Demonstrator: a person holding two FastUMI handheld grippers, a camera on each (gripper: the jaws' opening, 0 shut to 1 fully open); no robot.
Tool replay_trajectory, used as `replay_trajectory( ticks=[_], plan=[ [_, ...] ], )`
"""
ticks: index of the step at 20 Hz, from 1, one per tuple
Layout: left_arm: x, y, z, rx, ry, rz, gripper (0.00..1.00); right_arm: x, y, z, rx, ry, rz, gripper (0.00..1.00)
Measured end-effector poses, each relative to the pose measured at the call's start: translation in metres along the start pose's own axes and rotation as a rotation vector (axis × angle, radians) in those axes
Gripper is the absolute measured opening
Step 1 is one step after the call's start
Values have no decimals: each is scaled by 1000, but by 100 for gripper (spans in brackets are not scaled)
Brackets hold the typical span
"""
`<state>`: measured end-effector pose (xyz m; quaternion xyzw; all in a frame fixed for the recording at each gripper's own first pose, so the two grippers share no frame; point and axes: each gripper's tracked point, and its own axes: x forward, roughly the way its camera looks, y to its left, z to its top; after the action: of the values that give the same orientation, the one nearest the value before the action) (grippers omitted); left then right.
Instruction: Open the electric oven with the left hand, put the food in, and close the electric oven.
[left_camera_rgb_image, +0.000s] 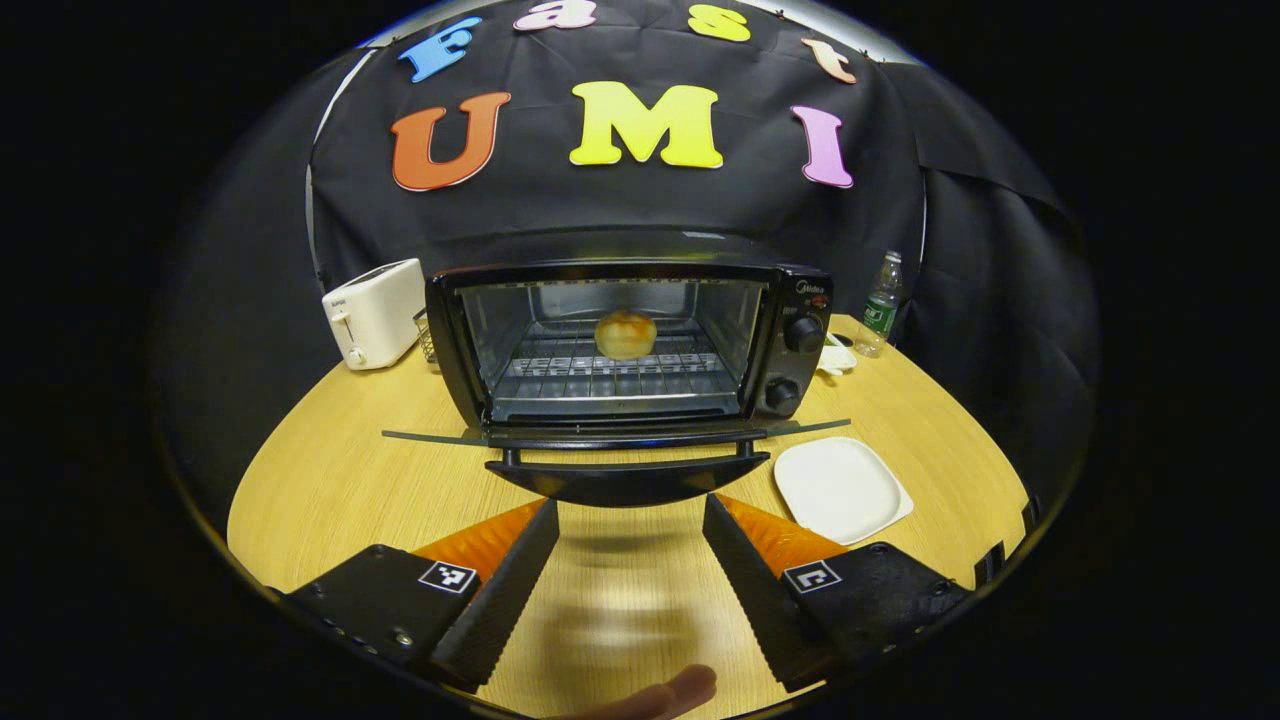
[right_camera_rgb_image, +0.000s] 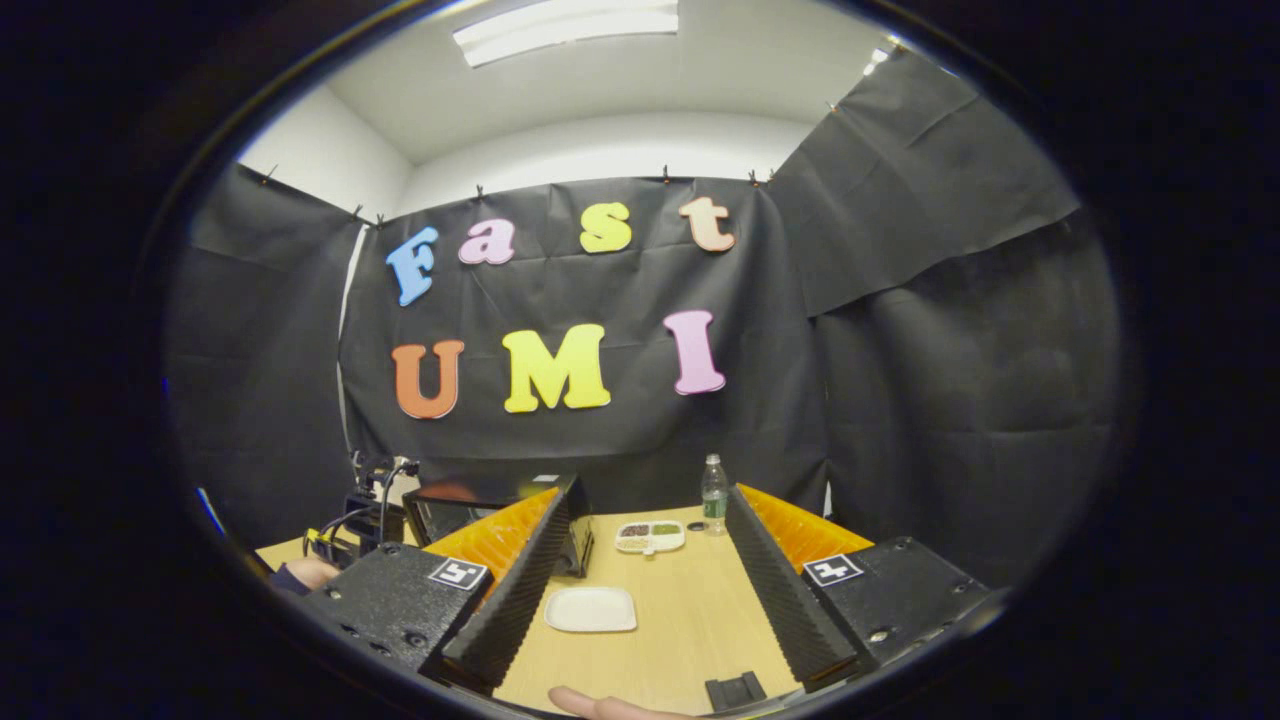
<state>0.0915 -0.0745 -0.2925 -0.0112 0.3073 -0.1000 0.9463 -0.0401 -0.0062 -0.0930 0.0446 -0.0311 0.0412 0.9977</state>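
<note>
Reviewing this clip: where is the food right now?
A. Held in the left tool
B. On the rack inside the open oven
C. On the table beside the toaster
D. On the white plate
B: the bun sits on the rack inside the oven, whose door hangs open; the white plate is bare.

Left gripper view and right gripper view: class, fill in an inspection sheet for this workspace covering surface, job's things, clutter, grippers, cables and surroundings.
Surface: wooden table, light grain, bare at the front.
Job's things: electric oven with its door down; bun on the rack inside; white plate empty, beside the door.
Clutter: toaster, water bottle, snack tray.
Grippers: left gripper open, just before the door handle; right gripper open, holding nothing, raised above the table.
Cables: nothing seen on the table; some hang on the other gripper in the right gripper view.
Surroundings: black cloth wall, ceiling light.
</note>
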Motion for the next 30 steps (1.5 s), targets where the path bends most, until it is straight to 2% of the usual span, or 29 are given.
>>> replay_trajectory(
  ticks=[1, 2, 18, 21, 24, 30],
  plan=[
    [2, -2, 0, -6, 9, -11, 100, 0, 1, 0, -2, 0, 5, 96],
    [5, -2, 1, -12, 19, -15, 96, 0, 1, 0, 0, -2, 8, 96],
    [52, 19, 57, 1, -27, 46, 96, 10, -15, -16, 18, 29, -6, 96],
    [50, 25, 76, 1, -97, 75, 96, 11, -21, -17, 18, 31, -14, 96],
    [35, 41, 97, 23, -204, 157, 97, 12, -25, -18, 18, 36, -22, 96],
    [-33, 22, 120, 4, -357, 122, 96, 7, -24, -16, 19, 34, -28, 96]
  ],
)
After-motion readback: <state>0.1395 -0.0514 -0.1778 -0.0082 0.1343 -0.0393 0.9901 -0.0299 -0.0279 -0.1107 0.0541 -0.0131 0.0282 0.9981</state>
